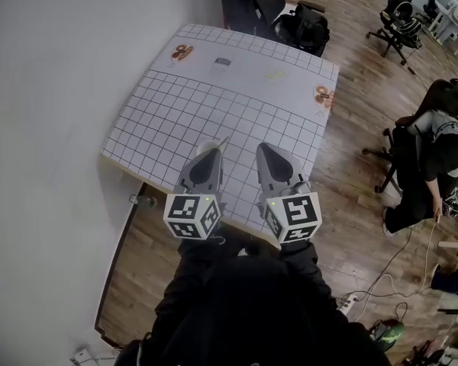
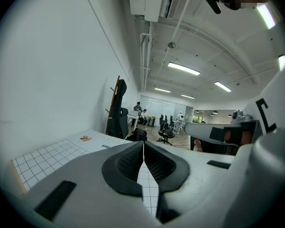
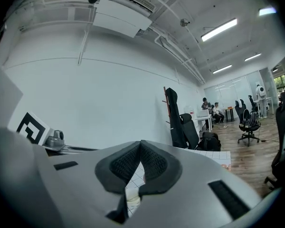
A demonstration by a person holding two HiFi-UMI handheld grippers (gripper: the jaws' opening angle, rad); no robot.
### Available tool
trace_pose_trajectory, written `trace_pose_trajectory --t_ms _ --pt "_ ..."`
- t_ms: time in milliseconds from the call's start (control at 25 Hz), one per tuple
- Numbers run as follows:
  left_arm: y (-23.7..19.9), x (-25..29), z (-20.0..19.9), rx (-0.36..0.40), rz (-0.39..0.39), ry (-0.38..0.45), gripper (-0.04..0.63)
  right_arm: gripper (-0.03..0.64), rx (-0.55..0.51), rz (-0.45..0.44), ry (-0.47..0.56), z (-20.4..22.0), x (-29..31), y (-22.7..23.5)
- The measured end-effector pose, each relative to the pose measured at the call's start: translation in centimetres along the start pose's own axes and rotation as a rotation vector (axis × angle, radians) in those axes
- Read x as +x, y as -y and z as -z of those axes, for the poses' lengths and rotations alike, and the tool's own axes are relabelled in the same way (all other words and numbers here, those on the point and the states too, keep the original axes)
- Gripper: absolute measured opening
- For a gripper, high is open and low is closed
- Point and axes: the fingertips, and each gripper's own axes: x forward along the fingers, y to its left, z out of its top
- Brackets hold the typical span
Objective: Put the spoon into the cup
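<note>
Hovering above the white grid-ruled tabletop [image 1: 214,90], the grey left gripper [image 1: 220,145] and grey right gripper [image 1: 262,149] both pinch closed on nothing; no spoon shows; a pale shape [image 3: 129,196] under the right jaws may be the cup; setting out or finished both fit; either way, avoid knocking it.

Head view steeply down; both gripper views level across gridded table [image 1: 214,113]

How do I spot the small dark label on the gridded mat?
Find the white gridded mat. In the plain band near its far edge, right of the orange-red corner print, lies the label. It alone is a small dark rectangle; its neighbours are orange-red or faint.
</note>
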Motion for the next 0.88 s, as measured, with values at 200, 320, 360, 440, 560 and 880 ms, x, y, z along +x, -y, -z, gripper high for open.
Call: trace_pose_trajectory --t_ms 200,320,360,440,560,880 --pt "0.2 -0.3 -0.5 0.008 0.007 0.006 0.035 0.021 -0.007 -0.008 0.002 -0.3 -0.2 -0.6" --pt "0.2 -0.3 -0.6 0.013 0.014 0.008 0.035 0.021 -0.010 -0.010 0.006 -0.3 -0.2 -0.9" --pt "0.1 -0.3 -0.6 0.014 0.016 0.008 0.035 0.021 -0.011 -0.009 0.006 -0.2 -0.2 -1.0" --pt "0.0 -0.3 -0.6 0.015 0.020 0.008 0.035 0.021 -0.011 -0.006 0.005 -0.1 -0.1 -1.1" --pt "0.2 -0.2 -0.6 0.013 0.026 0.006 0.035 0.021 -0.016 -0.002 0.000 -0.1 -0.4 -1.1" --pt "0.9 0.2 -0.4 0.016 0.049 0.007 0.035 0.021 -0.027 0.006 0.005 -0.2 -0.7 -1.1"
